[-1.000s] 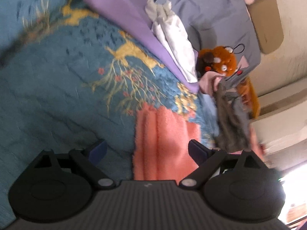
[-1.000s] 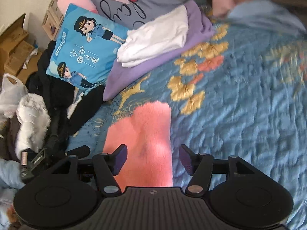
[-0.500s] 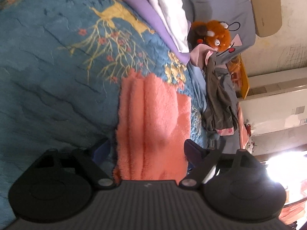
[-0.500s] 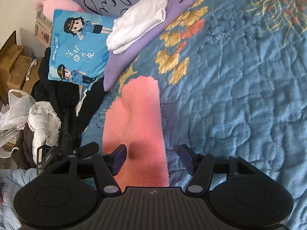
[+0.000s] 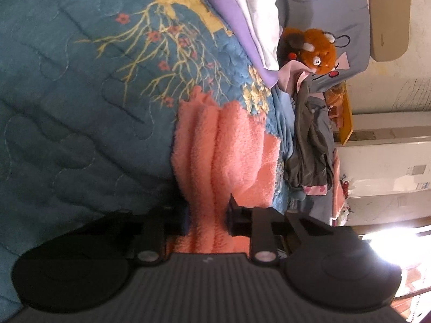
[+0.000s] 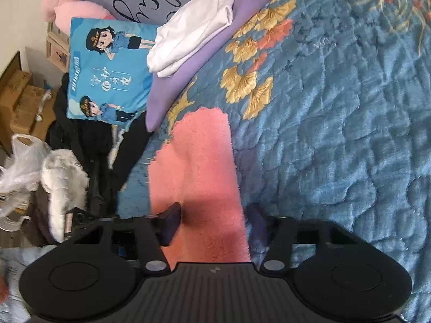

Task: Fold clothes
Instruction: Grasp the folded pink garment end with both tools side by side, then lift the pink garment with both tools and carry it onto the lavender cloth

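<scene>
A fluffy pink garment (image 5: 229,150) lies on the blue quilted bedspread (image 5: 80,107). In the left wrist view my left gripper (image 5: 207,218) is shut on one end of it, with the fabric bunched in folds between the fingers. In the right wrist view the pink garment (image 6: 199,161) lies flat and runs forward from my right gripper (image 6: 212,223). The right gripper's jaws stand apart, one on each side of the garment's near end, low on the fabric.
A folded white garment (image 6: 194,32) lies on a folded purple one (image 6: 204,62) at the head of the bed. A blue cartoon pillow (image 6: 107,70), dark clothes (image 6: 89,145) and boxes (image 6: 21,102) are at the bedside. A plush toy (image 5: 317,51) and a grey garment (image 5: 309,145) lie at the bed's other edge.
Both grippers moved down onto the ends of the pink garment. The left jaws closed on it and bunched the fabric. The right jaws narrowed a little around its end.
</scene>
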